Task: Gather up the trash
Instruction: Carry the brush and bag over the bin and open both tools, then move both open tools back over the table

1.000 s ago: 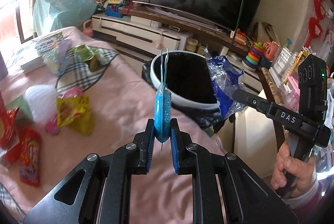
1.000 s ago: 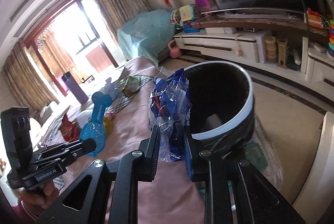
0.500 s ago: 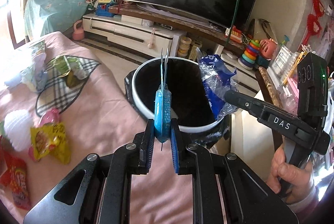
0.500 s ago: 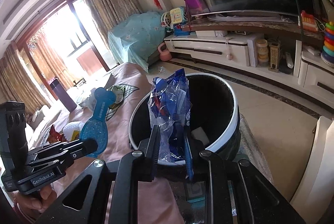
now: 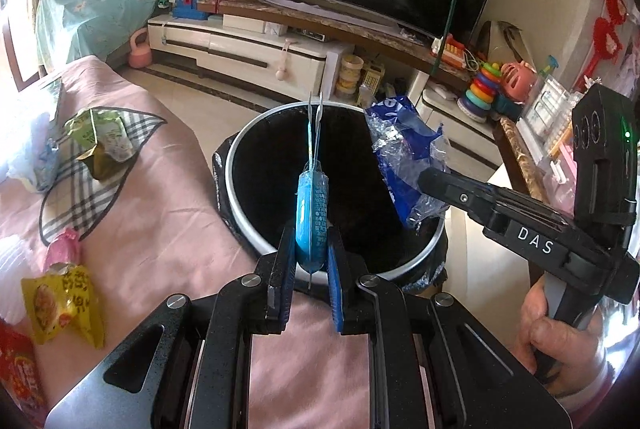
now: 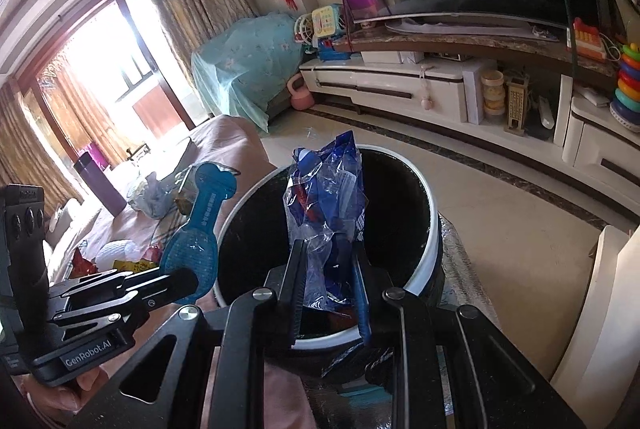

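My left gripper [image 5: 310, 265] is shut on a flat blue plastic blister pack [image 5: 311, 213], held edge-on over the near rim of the black trash bin [image 5: 256, 121]. From the right wrist view the pack [image 6: 198, 229] looks bone-shaped. My right gripper [image 6: 328, 281] is shut on a crumpled blue and clear plastic wrapper [image 6: 326, 197], held above the bin's opening [image 6: 400, 197]. In the left wrist view the right gripper [image 5: 430, 185] holds the wrapper [image 5: 400, 157] over the bin's right side.
A table with a pink cloth [image 5: 152, 197] lies left of the bin, with a yellow snack bag [image 5: 60, 305], a green packet [image 5: 100, 137], a red packet [image 5: 16, 369] and a checked cloth [image 5: 76, 185]. A TV cabinet [image 5: 256, 49] and toys stand behind.
Both grippers moved forward with their trash and now stand over the bin's opening; the bin looms larger and closer. Both grips are unchanged.
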Action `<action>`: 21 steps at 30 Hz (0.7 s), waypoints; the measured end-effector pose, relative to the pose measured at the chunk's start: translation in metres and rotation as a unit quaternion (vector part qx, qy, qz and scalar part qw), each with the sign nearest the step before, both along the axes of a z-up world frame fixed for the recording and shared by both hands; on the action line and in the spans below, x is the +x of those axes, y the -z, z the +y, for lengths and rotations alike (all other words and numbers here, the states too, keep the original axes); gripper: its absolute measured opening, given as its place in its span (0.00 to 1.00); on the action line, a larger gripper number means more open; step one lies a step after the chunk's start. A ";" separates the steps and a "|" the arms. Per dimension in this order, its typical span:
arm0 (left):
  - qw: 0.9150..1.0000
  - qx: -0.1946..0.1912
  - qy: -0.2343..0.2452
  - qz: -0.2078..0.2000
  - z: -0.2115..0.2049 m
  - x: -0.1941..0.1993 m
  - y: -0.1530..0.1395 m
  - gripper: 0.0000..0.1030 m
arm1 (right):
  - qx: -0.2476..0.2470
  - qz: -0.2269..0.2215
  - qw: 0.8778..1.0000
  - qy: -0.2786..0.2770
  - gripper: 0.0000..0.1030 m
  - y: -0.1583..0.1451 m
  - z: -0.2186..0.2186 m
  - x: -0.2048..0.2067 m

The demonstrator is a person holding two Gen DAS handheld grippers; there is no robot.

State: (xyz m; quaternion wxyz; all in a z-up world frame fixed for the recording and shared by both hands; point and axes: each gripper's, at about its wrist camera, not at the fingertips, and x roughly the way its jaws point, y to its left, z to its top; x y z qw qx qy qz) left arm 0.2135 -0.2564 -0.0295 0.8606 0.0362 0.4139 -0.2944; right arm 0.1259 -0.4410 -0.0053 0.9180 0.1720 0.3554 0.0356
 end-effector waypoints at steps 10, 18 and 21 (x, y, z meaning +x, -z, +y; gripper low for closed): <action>1.000 -0.001 -0.013 0.018 -0.006 0.020 0.009 0.34 | 0.001 0.019 1.000 0.009 0.38 0.006 -0.011 0.022; 0.999 -0.020 -0.030 0.006 0.020 0.001 0.006 0.59 | 0.029 0.002 1.000 0.013 0.71 0.005 -0.013 0.012; 0.999 -0.025 -0.046 0.005 0.038 -0.013 0.008 0.68 | 0.037 -0.009 0.999 0.008 0.84 0.002 -0.003 0.002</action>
